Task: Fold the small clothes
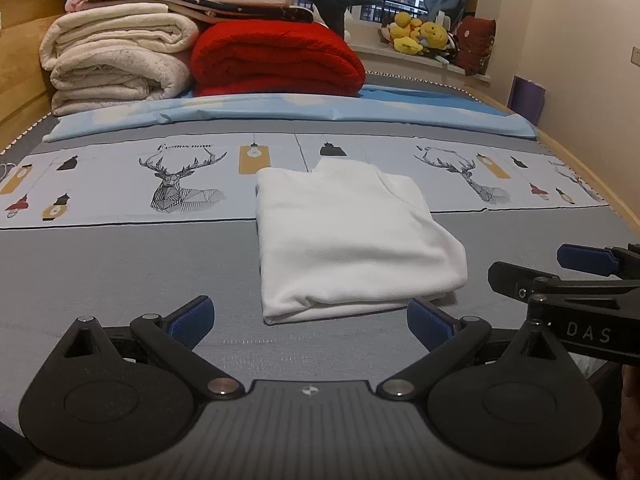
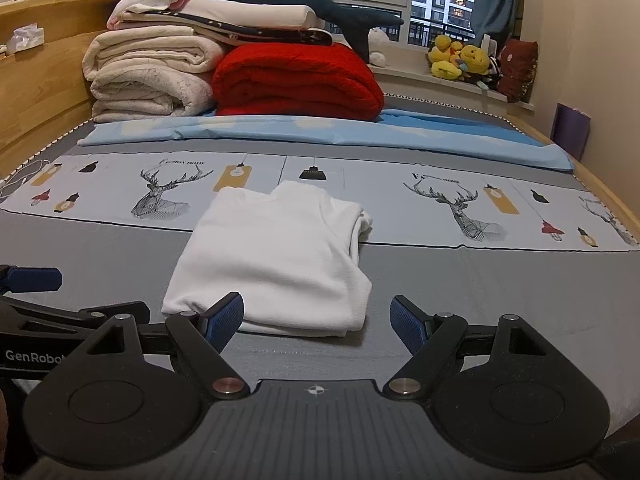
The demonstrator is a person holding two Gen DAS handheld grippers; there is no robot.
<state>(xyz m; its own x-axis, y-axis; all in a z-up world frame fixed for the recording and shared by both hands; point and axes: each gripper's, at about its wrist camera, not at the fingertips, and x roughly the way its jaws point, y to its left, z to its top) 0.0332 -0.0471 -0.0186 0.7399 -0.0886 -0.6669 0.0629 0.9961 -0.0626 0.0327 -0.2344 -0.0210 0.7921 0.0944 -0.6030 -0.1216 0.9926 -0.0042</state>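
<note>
Behind folded white garment [image 1: 348, 236], red blanket [image 1: 276, 60].

Dim, warm indoor light (night outside); soft shadows, sharp centre, fisheye bending and vignetted corners.

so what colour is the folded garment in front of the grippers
Plain white, no print. The folded garment shows best in the left wrist view.
</note>
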